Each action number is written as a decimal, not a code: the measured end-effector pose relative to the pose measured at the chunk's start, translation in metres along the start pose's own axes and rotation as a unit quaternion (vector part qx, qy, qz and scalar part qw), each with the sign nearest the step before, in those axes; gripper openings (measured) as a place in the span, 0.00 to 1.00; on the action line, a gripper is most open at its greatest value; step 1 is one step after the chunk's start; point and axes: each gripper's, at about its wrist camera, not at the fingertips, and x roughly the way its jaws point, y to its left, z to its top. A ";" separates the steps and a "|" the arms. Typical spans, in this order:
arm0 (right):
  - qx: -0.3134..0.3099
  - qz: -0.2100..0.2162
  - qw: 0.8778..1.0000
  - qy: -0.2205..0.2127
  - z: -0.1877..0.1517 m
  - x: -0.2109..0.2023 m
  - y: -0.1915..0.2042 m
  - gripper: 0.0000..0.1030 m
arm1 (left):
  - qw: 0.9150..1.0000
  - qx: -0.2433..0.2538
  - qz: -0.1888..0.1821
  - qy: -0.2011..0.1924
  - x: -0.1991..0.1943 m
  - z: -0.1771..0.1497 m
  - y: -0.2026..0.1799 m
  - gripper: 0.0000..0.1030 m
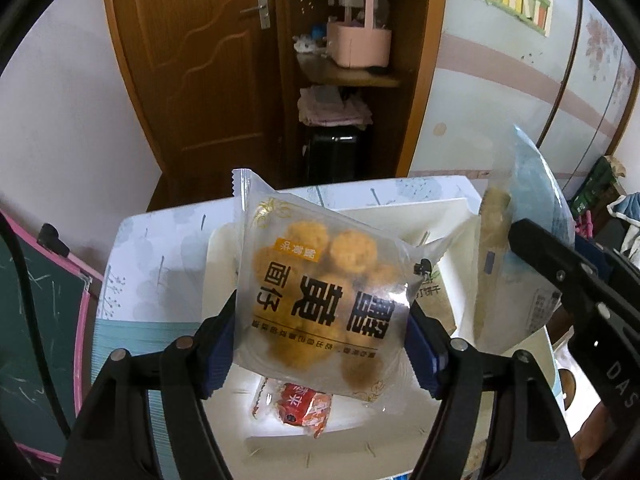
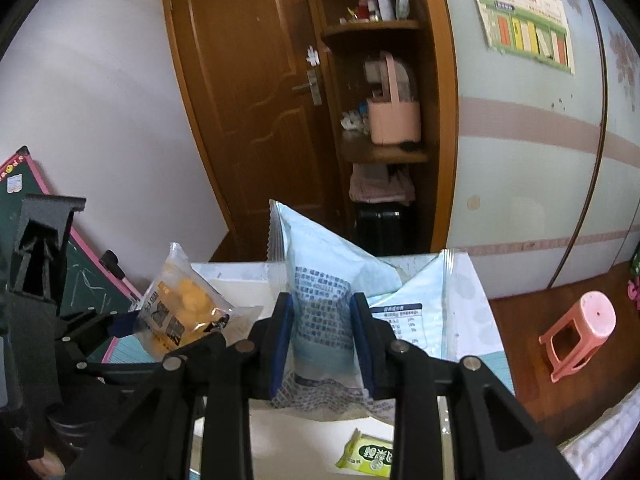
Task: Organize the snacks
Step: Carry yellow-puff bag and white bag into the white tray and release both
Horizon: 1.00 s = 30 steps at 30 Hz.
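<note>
My left gripper (image 1: 320, 332): wide, blue pads pinching clear biscuit packet (image 1: 320, 288), held over white tray (image 1: 224, 248).
My right gripper (image 2: 322, 344): narrow, clamped on crinkly pale-blue bag (image 2: 320, 280) above the tray.

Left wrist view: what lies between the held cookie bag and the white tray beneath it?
A small red-orange snack packet lies in the white tray, directly under the cookie bag; nothing else shows there in the left wrist view.

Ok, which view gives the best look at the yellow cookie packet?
The left wrist view: the cookie packet fills the centre, label facing the camera, between the left gripper pads. The right wrist view catches the same packet small, at an angle, at the left.
</note>
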 end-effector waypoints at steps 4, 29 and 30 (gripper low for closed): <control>-0.008 -0.020 1.000 0.015 -0.006 0.014 -0.001 0.33 | 0.999 -0.017 -0.022 0.023 0.019 -0.002 0.004 0.83; 0.026 -0.028 0.999 0.016 -0.013 0.010 -0.015 0.77 | 0.999 -0.009 -0.027 0.020 0.015 -0.014 0.005 1.00; 0.026 -0.025 0.999 0.017 -0.013 0.009 -0.014 0.77 | 0.999 -0.008 -0.025 0.019 0.012 -0.015 0.005 1.00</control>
